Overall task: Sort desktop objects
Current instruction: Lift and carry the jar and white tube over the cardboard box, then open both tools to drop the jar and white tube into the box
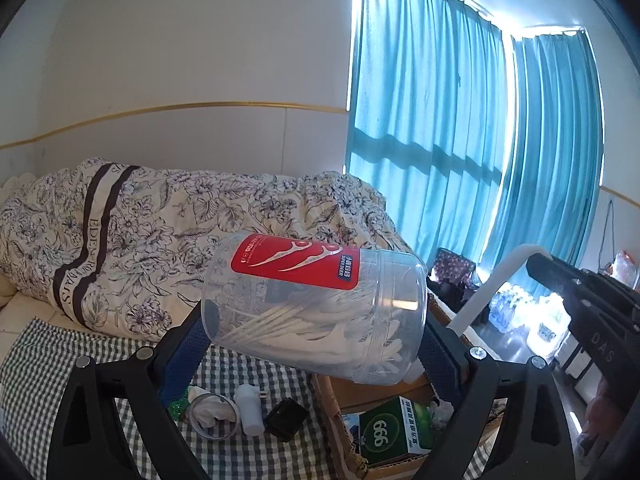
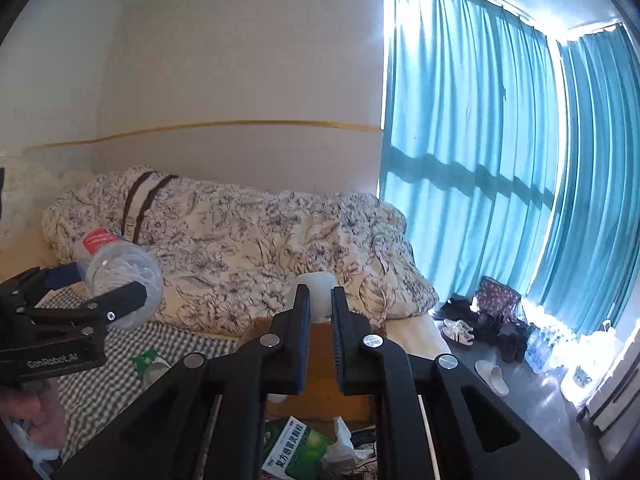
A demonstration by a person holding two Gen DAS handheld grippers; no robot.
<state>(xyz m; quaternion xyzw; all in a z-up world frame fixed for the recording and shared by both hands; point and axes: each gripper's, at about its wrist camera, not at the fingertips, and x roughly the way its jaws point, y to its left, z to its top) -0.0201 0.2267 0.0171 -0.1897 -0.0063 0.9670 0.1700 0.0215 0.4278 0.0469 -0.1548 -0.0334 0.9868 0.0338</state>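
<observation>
Clear plastic jar with a red label, half full of white floss picks, is sitting tilted on its side between the blue pads of the left hand-held gripper, which is clamping it by top and bottom, lifted above the checked cloth. In the right wrist view the same jar is showing at far left, held up in front of the flowered quilt, with a hand gripping the tool below. Right hand-held gripper is pinching a white lid, jaws nearly closed on it, hanging over the cardboard box; in the left view that lid is sitting just right of the jar's open mouth, not touching. Green medicine box and crumpled tissue are lying inside the cardboard box. On the cloth, a small white bottle, a black object and a clear cup with tissue are lying close together. Teal curtains are hanging at right, with shoes on the floor.
</observation>
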